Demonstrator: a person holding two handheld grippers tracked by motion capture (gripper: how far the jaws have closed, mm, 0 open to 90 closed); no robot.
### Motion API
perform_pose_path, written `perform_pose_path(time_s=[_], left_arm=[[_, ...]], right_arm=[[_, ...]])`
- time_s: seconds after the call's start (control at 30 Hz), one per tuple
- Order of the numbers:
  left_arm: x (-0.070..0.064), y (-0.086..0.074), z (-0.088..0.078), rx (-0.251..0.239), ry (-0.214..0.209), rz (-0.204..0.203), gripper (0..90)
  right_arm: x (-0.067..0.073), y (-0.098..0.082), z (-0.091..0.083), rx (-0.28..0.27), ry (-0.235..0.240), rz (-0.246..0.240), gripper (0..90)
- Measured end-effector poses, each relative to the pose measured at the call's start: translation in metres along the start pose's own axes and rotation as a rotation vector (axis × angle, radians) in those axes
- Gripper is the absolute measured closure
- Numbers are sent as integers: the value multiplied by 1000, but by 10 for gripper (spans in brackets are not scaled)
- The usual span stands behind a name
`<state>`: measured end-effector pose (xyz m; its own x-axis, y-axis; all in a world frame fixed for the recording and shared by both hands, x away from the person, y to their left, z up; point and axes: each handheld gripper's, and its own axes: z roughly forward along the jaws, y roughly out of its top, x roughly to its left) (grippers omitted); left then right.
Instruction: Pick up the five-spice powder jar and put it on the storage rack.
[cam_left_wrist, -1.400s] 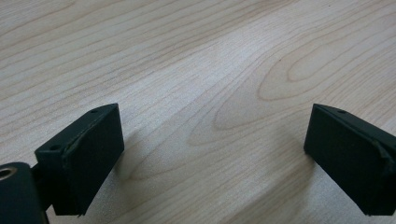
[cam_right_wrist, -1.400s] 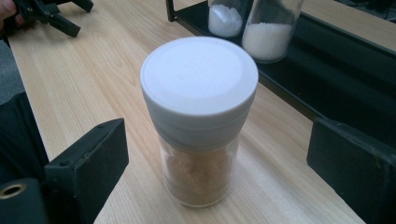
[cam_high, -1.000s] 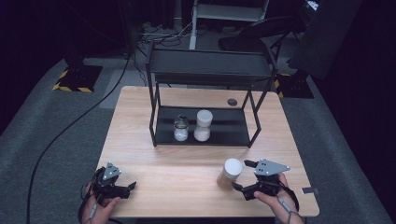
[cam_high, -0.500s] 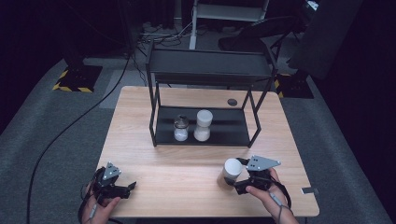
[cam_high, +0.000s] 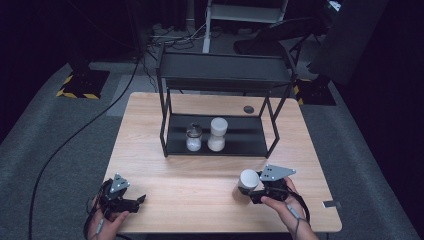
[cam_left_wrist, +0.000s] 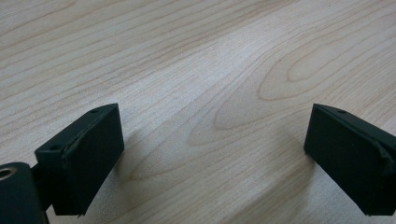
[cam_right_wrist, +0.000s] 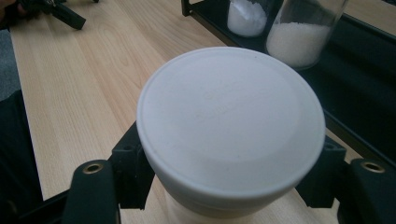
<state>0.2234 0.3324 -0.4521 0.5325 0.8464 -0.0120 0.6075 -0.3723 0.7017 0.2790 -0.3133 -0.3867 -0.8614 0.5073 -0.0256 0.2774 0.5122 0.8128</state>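
Observation:
A jar with a white lid (cam_high: 248, 179) stands near the table's front edge, right of centre. My right gripper (cam_high: 248, 193) is shut on it; its jaws have just been closing with the jar between them. In the right gripper view the white lid (cam_right_wrist: 231, 121) spreads above both black jaws, which press on the jar's sides. My left gripper (cam_high: 136, 201) rests at the front left, pointing right. Its jaws stand wide open over bare wood (cam_left_wrist: 210, 154), nothing between them.
A black two-tier rack (cam_high: 225, 75) stands at the table's middle back. A small glass jar (cam_high: 193, 137) and a taller white-lidded jar (cam_high: 217, 134), both with white powder, stand on its lower shelf. A small dark disc (cam_high: 248, 109) lies behind the rack.
My right gripper slid left up to the white-lidded jar and its jaws closed around it. The left gripper stayed where it was.

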Motion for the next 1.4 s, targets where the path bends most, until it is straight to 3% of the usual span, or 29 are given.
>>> perform_pose_path(time_s=[0.3,0.73,1.17,1.4], left_arm=[[-1,0,0,0,1,-1,41],[0,0,0,1,0,-1,37],[0,0,0,1,0,-1,37],[0,0,0,1,0,-1,37]], right_arm=[[-8,12,-11,-2,3,-4,336],[-25,32,-37,-35,-41,-2,336],[-47,47,-51,-66,-66,30,336],[-60,58,-59,-75,-90,18,336]])
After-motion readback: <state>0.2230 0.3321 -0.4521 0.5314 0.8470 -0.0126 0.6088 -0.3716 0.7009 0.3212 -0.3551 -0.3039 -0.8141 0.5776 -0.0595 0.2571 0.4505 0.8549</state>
